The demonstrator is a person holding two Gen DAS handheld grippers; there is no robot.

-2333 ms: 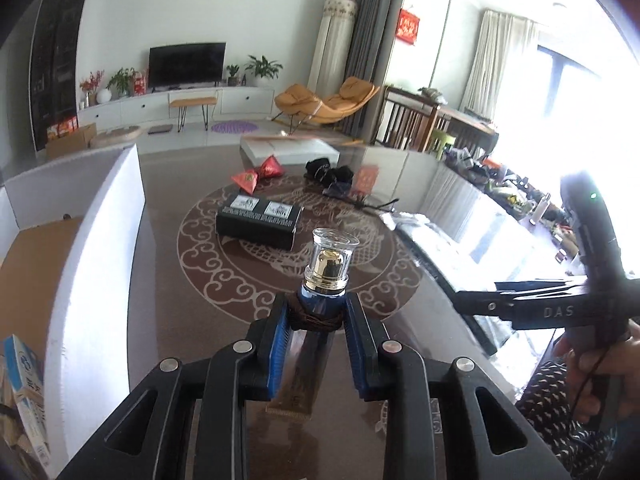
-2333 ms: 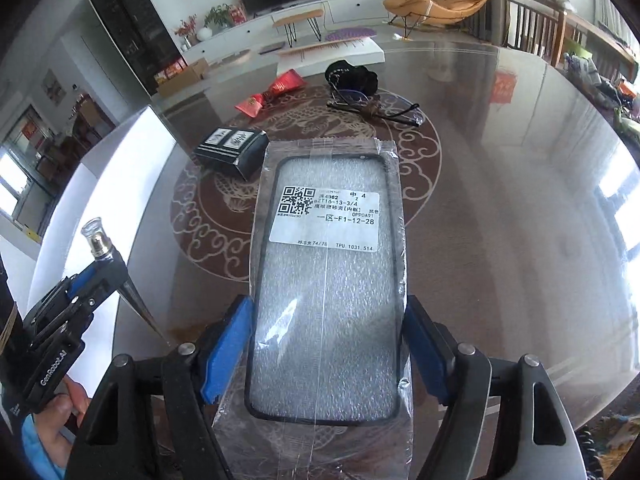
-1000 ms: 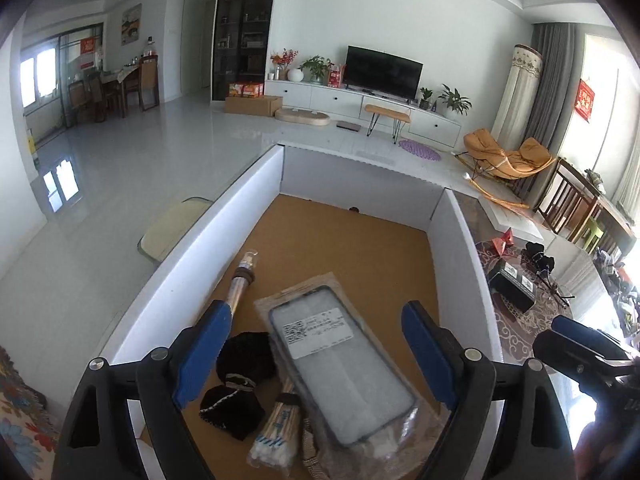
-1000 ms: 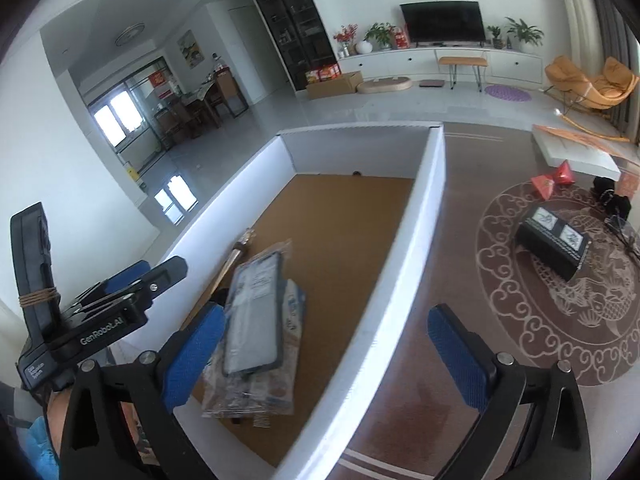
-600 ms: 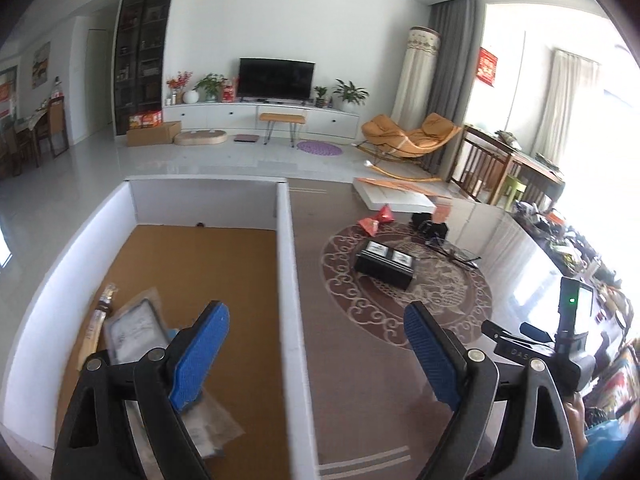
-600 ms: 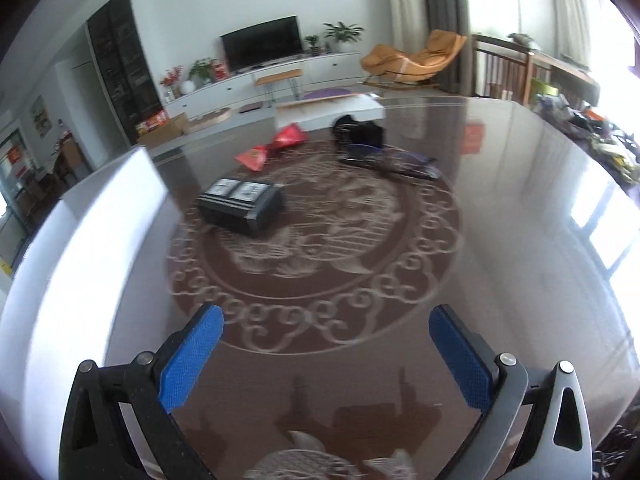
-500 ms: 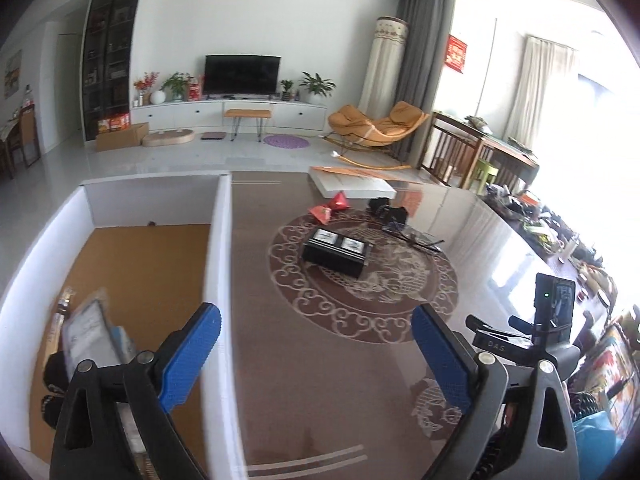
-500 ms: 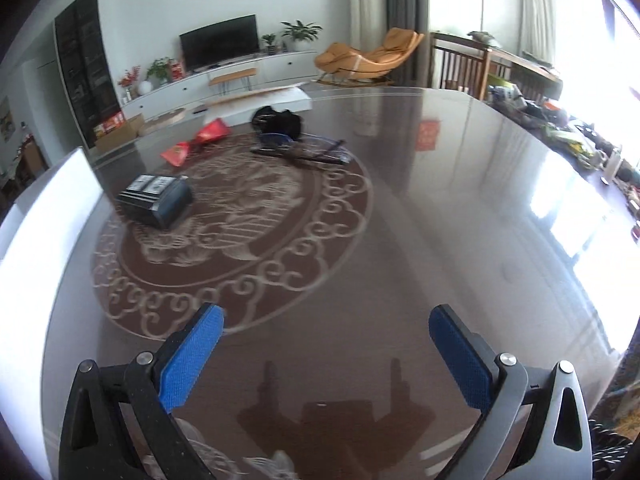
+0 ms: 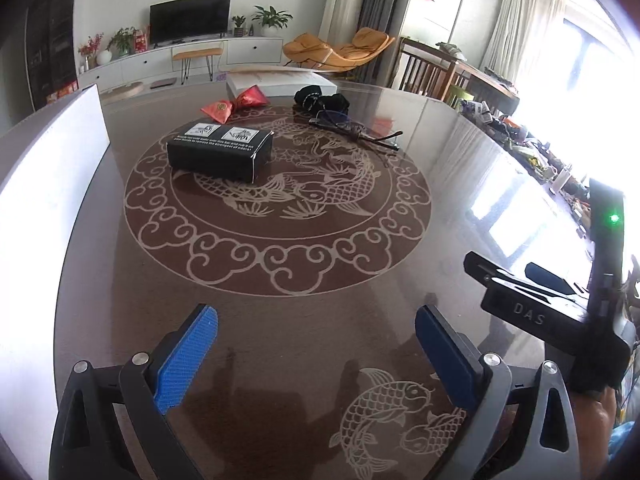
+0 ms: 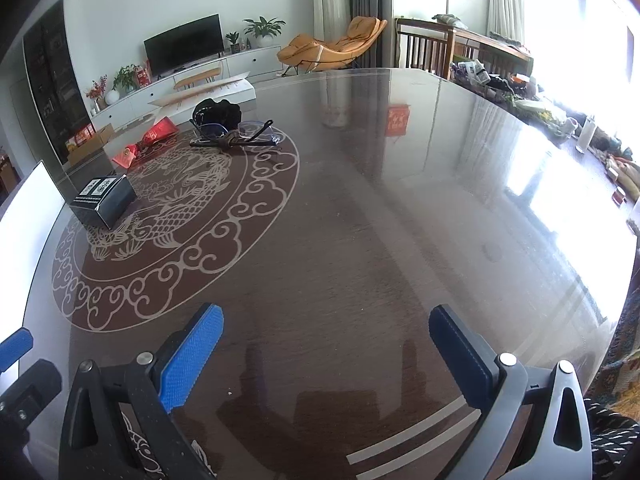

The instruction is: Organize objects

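Observation:
Both grippers hover over the dark glossy table. My left gripper (image 9: 316, 320) is open and empty; my right gripper (image 10: 326, 324) is open and empty and also shows at the right of the left wrist view (image 9: 532, 304). A black box (image 9: 220, 150) with white labels lies on the round fish pattern; it also shows in the right wrist view (image 10: 105, 199). Behind it lie two red pouches (image 9: 236, 102), a black bundle (image 9: 322, 98) and glasses (image 9: 356, 130). The white box wall (image 9: 44, 184) stands at the left.
The table's right edge (image 10: 600, 280) runs beside a cluttered sideboard (image 9: 536, 152). A white flat carton (image 9: 280, 80) sits at the table's far end. A living room with a TV and an orange chair lies beyond.
Both grippers let go of their objects in the white box, the perfume bottle and the bagged phone case, then swung right, back over the table, open and empty.

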